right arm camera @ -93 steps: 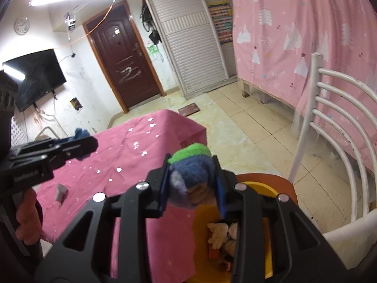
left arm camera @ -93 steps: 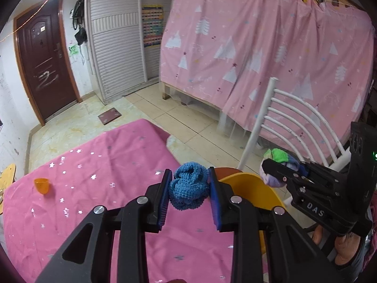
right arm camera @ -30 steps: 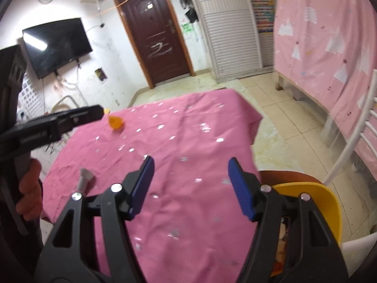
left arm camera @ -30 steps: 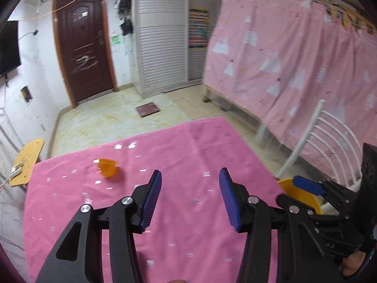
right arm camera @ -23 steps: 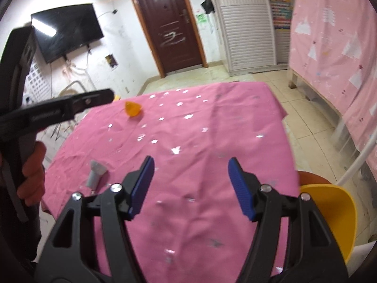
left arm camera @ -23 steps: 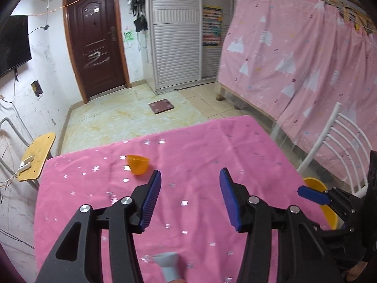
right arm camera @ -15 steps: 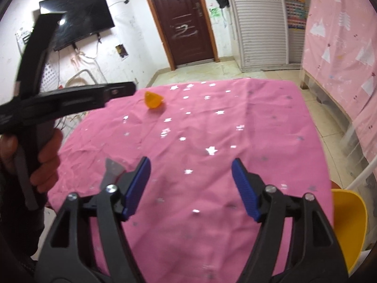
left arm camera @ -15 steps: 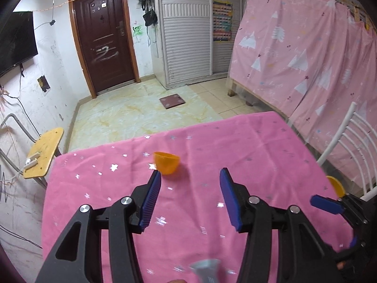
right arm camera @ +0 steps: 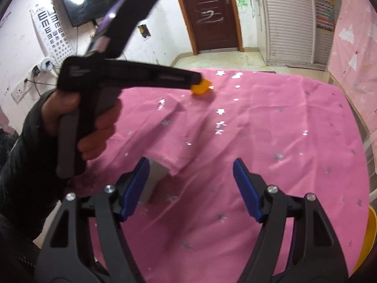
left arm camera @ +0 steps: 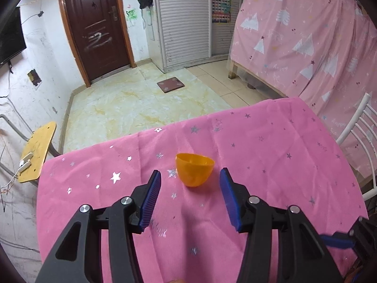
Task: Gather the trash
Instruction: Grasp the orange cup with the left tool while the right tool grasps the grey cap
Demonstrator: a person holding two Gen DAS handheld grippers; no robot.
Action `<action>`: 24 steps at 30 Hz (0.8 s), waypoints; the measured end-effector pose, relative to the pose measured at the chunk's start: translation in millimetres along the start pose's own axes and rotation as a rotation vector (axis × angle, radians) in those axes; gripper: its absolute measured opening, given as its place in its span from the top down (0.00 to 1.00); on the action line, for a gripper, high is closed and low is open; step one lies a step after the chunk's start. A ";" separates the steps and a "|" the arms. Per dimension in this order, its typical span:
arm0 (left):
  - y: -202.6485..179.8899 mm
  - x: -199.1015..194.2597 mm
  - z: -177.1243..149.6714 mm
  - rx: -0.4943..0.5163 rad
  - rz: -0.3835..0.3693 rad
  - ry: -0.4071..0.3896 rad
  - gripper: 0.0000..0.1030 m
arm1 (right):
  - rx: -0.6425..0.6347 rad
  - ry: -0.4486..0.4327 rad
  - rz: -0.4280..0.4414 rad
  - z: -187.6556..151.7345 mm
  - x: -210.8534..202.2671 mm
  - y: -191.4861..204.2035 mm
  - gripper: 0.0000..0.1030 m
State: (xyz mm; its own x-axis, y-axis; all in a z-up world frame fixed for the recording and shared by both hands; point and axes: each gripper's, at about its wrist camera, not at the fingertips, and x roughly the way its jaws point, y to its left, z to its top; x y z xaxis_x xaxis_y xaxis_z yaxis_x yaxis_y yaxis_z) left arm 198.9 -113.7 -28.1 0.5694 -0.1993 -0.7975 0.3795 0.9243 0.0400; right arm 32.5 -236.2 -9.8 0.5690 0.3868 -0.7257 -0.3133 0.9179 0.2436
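Note:
An orange plastic half-shell cup (left arm camera: 194,169) lies on the pink star-print tablecloth (left arm camera: 271,141). My left gripper (left arm camera: 190,195) is open and empty, its blue pads on either side of the cup and just short of it. In the right wrist view the same cup (right arm camera: 202,87) shows at the tip of the left gripper's black body (right arm camera: 132,75). My right gripper (right arm camera: 191,186) is open and empty above the cloth. A small grey piece (right arm camera: 154,179) lies on the cloth by the right gripper's left finger, partly hidden.
A yellow bin's rim (right arm camera: 367,233) shows at the table's right edge. A white metal chair (left arm camera: 360,132) stands at the right of the table. A small wooden side table (left arm camera: 37,151) stands on the floor to the left. A pink curtain (left arm camera: 306,35) hangs behind.
Both grippers let go of the yarn and cloth balls and swung from the yellow bin back over the table. The left gripper has closed in on the orange cup; both stay open.

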 end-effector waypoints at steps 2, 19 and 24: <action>-0.7 8.4 2.7 0.007 -0.008 0.007 0.56 | -0.006 0.011 0.011 1.0 4.8 3.3 0.32; 15.7 50.3 2.7 -0.040 -0.090 0.063 0.57 | -0.100 0.105 -0.005 2.5 43.0 45.4 0.40; 10.0 48.3 -0.2 -0.019 -0.064 0.048 0.67 | -0.110 0.101 -0.028 3.4 41.3 49.1 0.69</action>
State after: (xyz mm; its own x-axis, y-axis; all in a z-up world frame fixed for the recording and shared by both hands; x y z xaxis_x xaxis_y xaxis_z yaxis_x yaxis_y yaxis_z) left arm 230.1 -114.0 -66.3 0.5085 -0.2431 -0.8261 0.3997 0.9163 -0.0236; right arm 43.2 -174.8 -25.6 0.5012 0.3448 -0.7937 -0.3831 0.9108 0.1538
